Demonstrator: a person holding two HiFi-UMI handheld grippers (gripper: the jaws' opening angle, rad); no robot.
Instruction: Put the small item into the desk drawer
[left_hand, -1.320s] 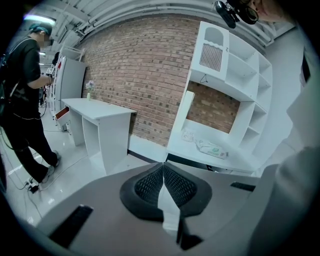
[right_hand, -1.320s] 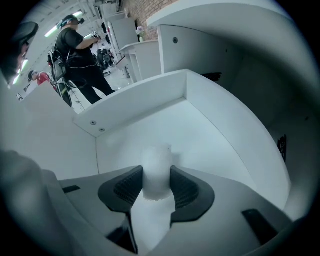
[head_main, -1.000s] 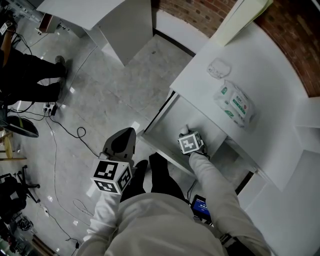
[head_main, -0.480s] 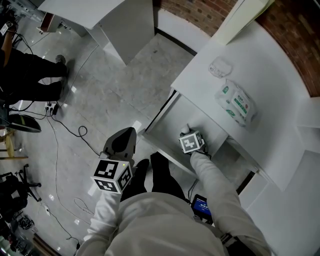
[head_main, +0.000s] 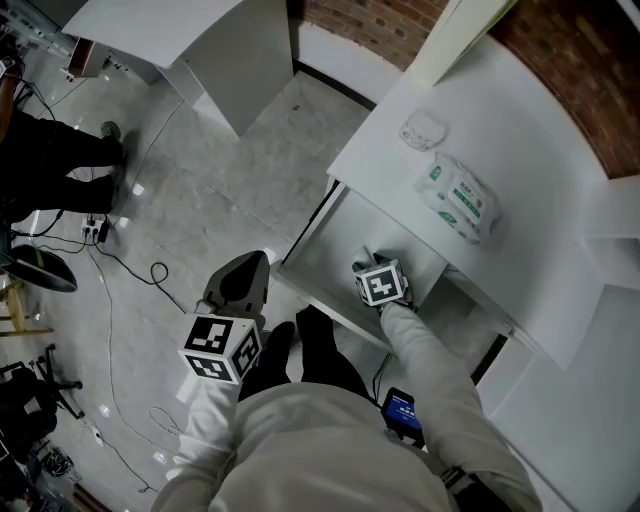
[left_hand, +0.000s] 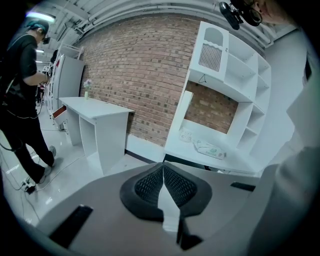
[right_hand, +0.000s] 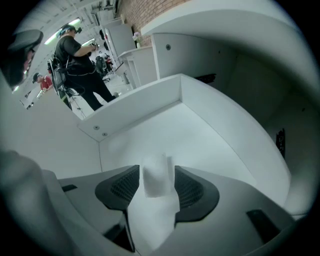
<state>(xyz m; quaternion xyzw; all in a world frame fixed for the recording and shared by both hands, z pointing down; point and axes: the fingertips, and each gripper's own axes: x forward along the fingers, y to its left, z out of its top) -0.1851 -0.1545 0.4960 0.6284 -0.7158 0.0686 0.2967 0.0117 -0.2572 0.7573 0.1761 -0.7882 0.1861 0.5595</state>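
The white desk drawer (head_main: 303, 275) is pulled out from under the desk top (head_main: 500, 110). My right gripper (head_main: 366, 264) points steeply down into it. In the right gripper view a small white item (right_hand: 157, 181) stands on the drawer floor (right_hand: 200, 140) between the pads of the right gripper (right_hand: 157, 171). Its jaws have just been opening and a thin gap shows beside the item, so it is not pressed. My left gripper (head_main: 258, 266) hangs over the floor to the left of the drawer. In its own view the left gripper (left_hand: 163, 169) has its pads together with nothing between them.
A pack of wipes (head_main: 457, 198) and a small clear case (head_main: 420, 130) lie on the desk top. Another white desk (head_main: 200, 45) stands at the back left. A person (head_main: 50, 160) stands at the far left among floor cables (head_main: 130, 270). The drawer's front wall (right_hand: 135, 107) rises ahead.
The head view has shifted a little, so the desk sits slightly higher and further left. Both grippers keep their places relative to the drawer.
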